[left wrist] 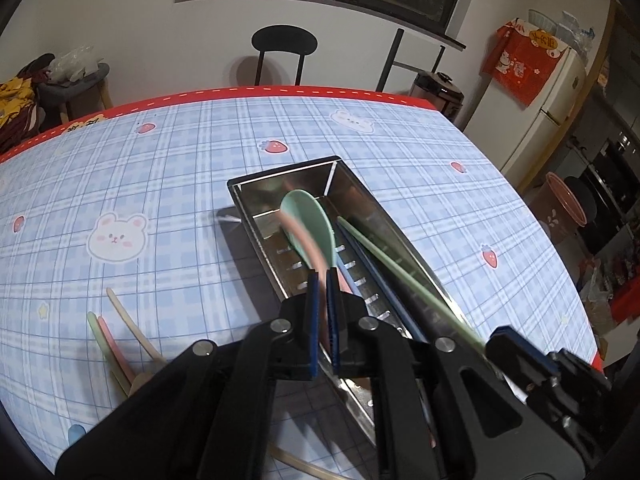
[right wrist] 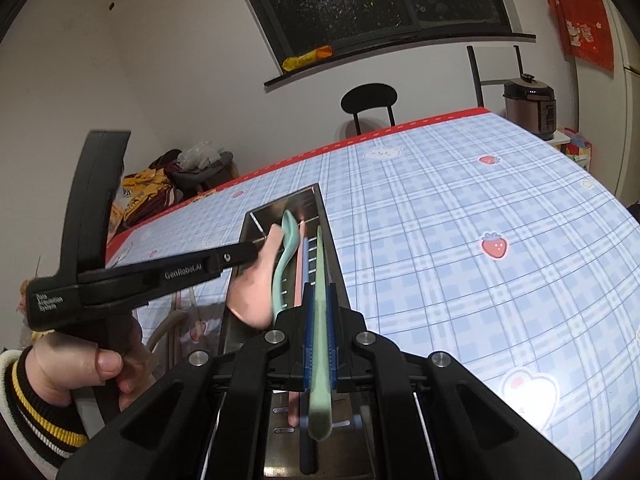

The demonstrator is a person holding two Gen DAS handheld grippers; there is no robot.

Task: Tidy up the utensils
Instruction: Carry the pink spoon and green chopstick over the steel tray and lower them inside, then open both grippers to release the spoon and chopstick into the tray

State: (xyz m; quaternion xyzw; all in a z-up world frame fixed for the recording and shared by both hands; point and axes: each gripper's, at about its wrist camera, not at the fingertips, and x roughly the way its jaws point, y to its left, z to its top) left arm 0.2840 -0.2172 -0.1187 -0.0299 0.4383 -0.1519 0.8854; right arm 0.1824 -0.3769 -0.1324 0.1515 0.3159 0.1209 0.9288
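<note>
Checked surface (left wrist: 160, 184): left gripper (left wrist: 322, 280) clenched on light, slippery pink spoon (left wrist: 298, 236); right gripper (right wrist: 319, 292) pinched stiff green chopstick (right wrist: 320, 320) mid-shaft over tray (left wrist: 288, 178).

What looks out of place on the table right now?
Several utensils lie loose on the tablecloth, left of the metal tray, not yet sorted. Inside the tray, a green spoon rests tilted across the other pieces. Nothing looks spilled or damaged.
</note>
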